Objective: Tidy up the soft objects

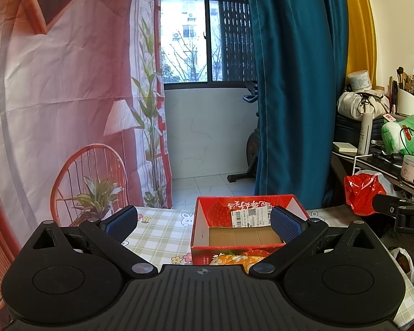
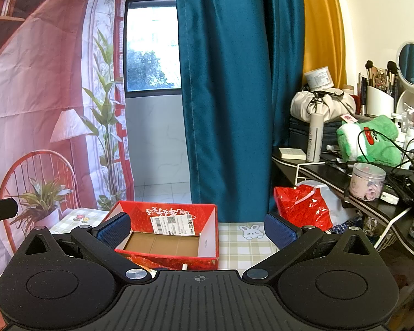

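Jaws of both grippers stand wide apart and hold nothing: left gripper [image 1: 204, 224], right gripper [image 2: 197, 227], each with blue pads [image 1: 121, 222] clear of any object.

Step in hand, by judgement: the start of a pick. The box [image 1: 236, 237] appears empty, its brown cardboard floor bare, so no soft item has yet been stowed. An orange soft item [image 1: 234, 258] lies on the table just in front of the box's near wall, mostly hidden behind the left gripper's body; only its top edge shows. In the right wrist view, a red-patterned scrap shows at the same near wall, but whether it is item or box print cannot be told.

Next move, by judgement: the left gripper must drop and tilt down to bring the item between its pads, close gently, then lift over the near wall and release inside. The item's shape and kind cannot be judged from what shows.

The box is red with a strawberry print, open-topped, with a white shipping label [image 1: 251, 215] on its far inner wall. It stands on a checked tablecloth [image 1: 157, 237] with rabbit motifs.

Beyond: a teal curtain [image 1: 295, 82], a printed backdrop [image 1: 55, 96], a red bag [image 2: 300, 207] just beside the table, and a cluttered shelf [image 2: 339, 173] bearing a green plush [image 2: 372, 143].
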